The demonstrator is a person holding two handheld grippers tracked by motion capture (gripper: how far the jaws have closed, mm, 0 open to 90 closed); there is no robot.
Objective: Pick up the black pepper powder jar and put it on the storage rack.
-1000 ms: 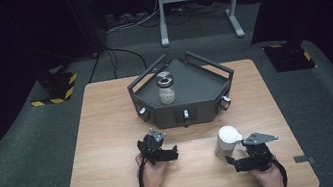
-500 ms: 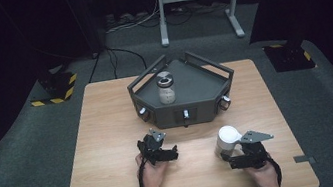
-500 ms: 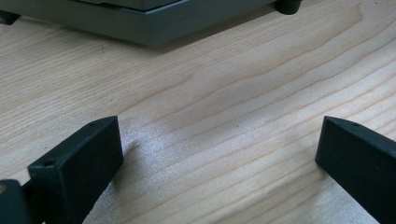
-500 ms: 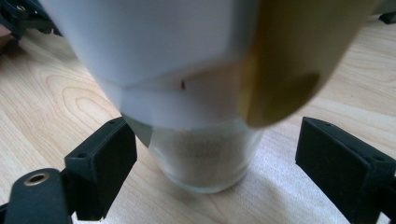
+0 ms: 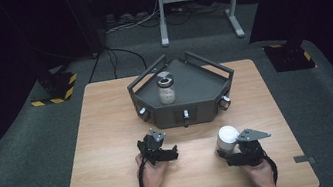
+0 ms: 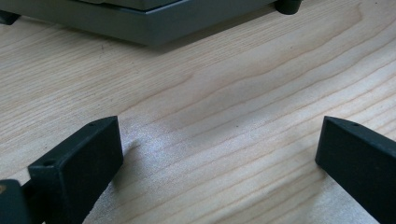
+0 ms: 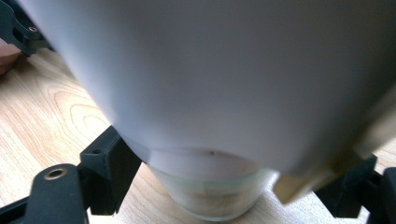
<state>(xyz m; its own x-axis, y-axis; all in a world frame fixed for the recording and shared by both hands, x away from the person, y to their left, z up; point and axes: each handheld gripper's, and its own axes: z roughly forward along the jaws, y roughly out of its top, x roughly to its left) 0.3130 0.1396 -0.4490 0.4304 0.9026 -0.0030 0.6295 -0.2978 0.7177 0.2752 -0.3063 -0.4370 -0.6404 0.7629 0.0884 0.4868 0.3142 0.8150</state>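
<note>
While level over the table [image 5: 110, 133], left claw [image 6: 219, 154] wide; right claw [image 7: 224, 186], lately closing, round white bottle [image 5: 226, 139].

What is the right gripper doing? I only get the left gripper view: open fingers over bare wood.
Observer: The right gripper has a white bottle between its fingers, which have just been closing; whether they press yet I cannot tell.
Operator: Is it upright?
Observer: Yes, standing on the table, before the grey tray's right corner.
Operator: Anything in that tray?
Observer: One upright jar with a grey lid.
</note>
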